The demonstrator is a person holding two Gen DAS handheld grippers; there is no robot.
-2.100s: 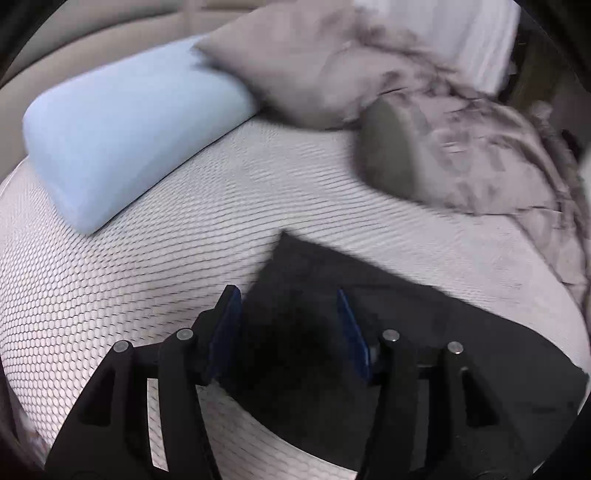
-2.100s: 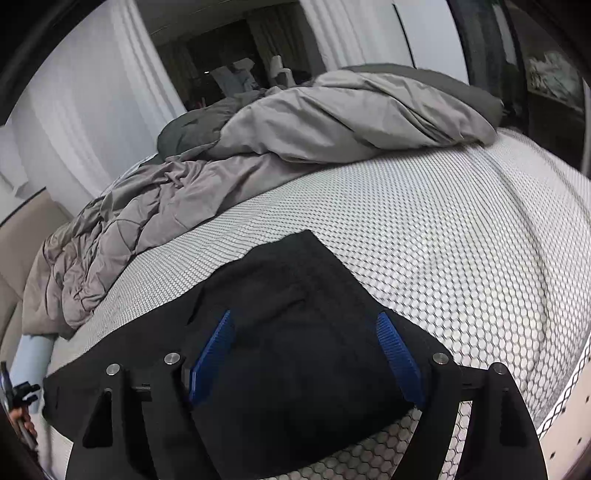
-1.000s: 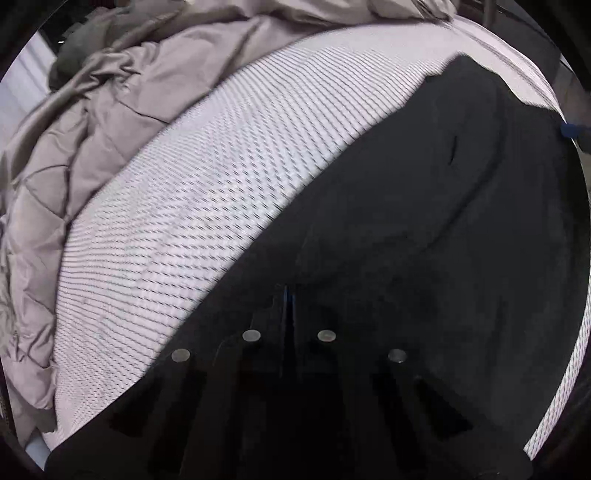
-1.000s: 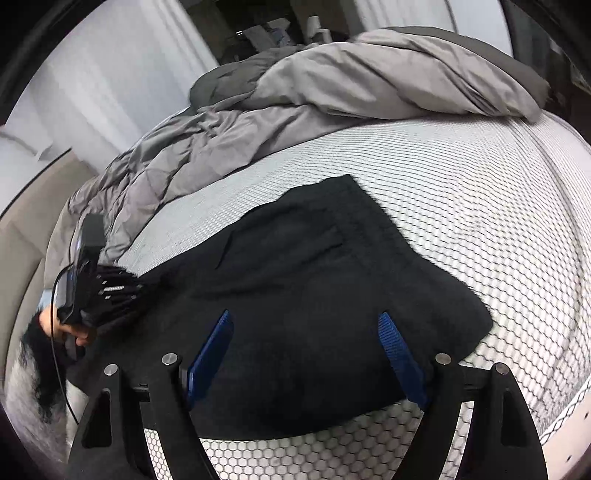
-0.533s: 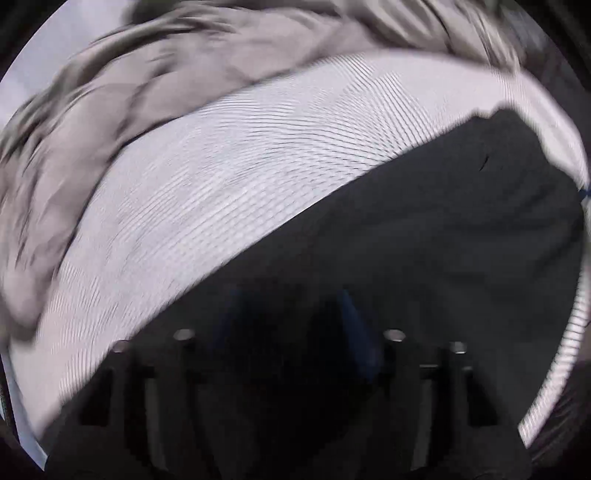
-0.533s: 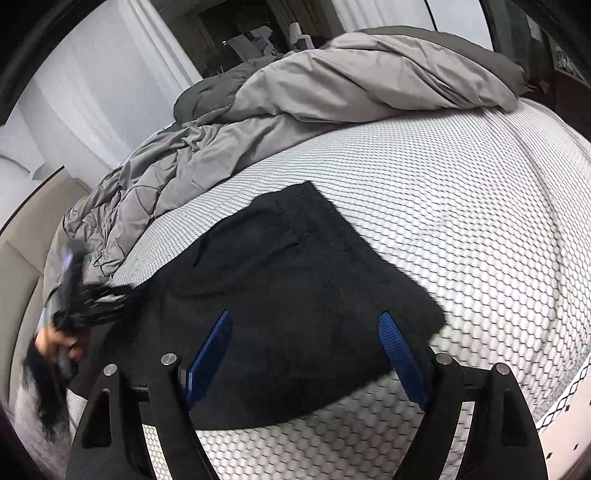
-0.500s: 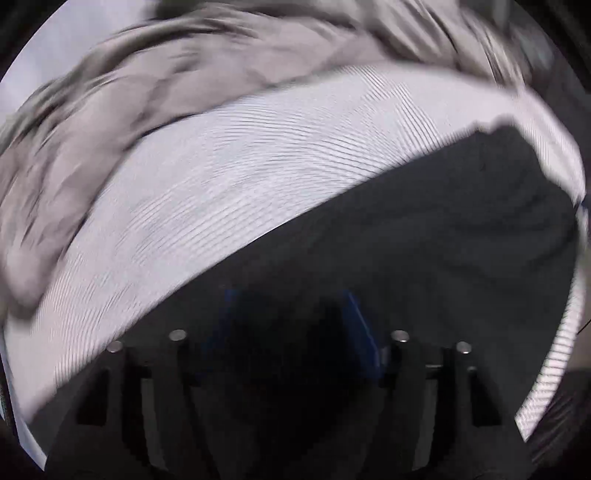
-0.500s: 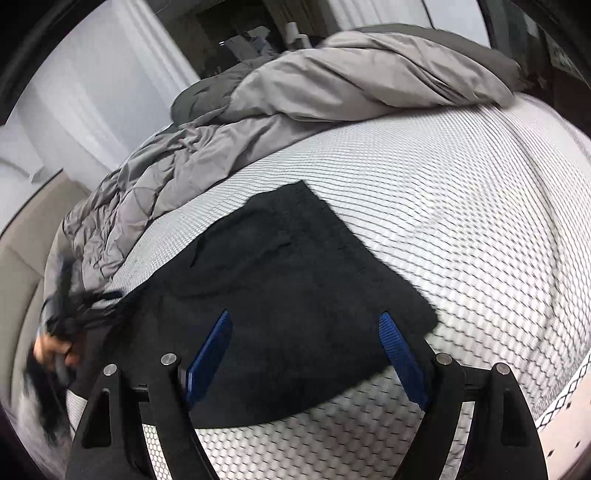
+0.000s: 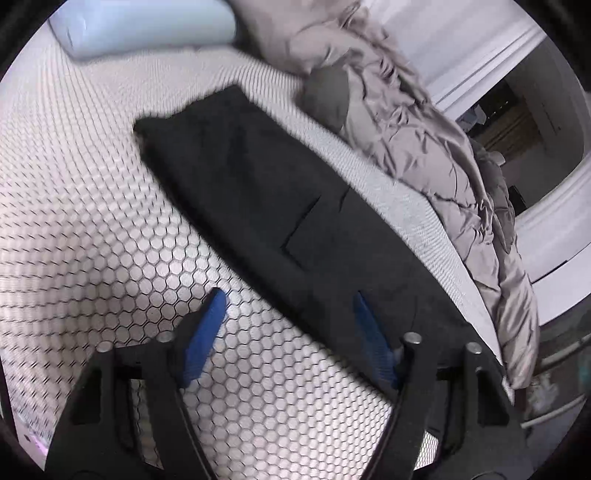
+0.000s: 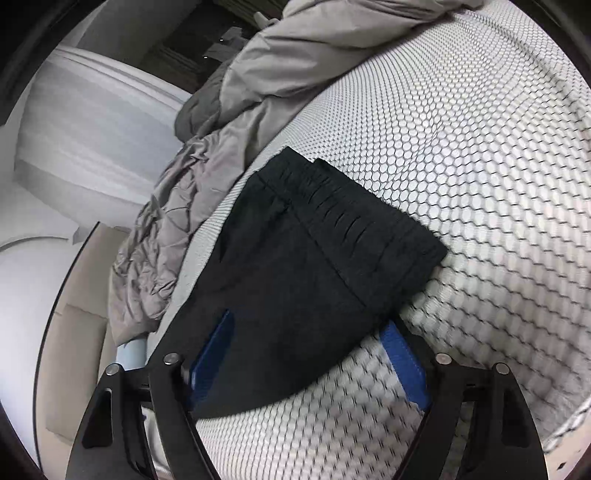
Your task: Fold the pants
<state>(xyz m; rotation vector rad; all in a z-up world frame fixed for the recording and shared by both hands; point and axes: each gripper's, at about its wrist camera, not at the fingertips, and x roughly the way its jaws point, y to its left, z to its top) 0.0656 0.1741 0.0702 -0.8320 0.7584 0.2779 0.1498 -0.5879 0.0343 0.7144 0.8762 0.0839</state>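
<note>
Black soft-fabric pants [image 9: 280,206] lie flat as one long narrow band on the white bed cover printed with a black honeycomb pattern [image 9: 92,229], apparently already doubled leg over leg. The gathered elastic waistband [image 10: 354,218] appears in the right wrist view; the far, narrower end [image 9: 207,110] lies toward the pale blue pillow [image 9: 147,26] in the left wrist view. I judge that the band is laid out straight so that the next fold, end to end, can fall evenly.

My left gripper [image 9: 290,314] hovers over the near long edge of the pants, its blue-padded fingers [image 9: 207,325] spread wide and holding nothing: one pad is over bare bed cover, the other over the black fabric. My right gripper [image 10: 314,347] hangs near the waistband end, fingers likewise parted and empty, one blue pad [image 10: 402,362] over the bed cover just beside the cloth's edge and the other over the cloth. Whether either pad touches the surface cannot be told.

Both grippers point down and forward at a slant, each straddling an edge of the garment; I judge this to be a stance for pinching a hem or corner.

The rumpled grey quilted duvet [image 9: 436,140] is heaped along the far side of the pants, close to that edge but not covering it, so the fold has free bed on my side only.
</note>
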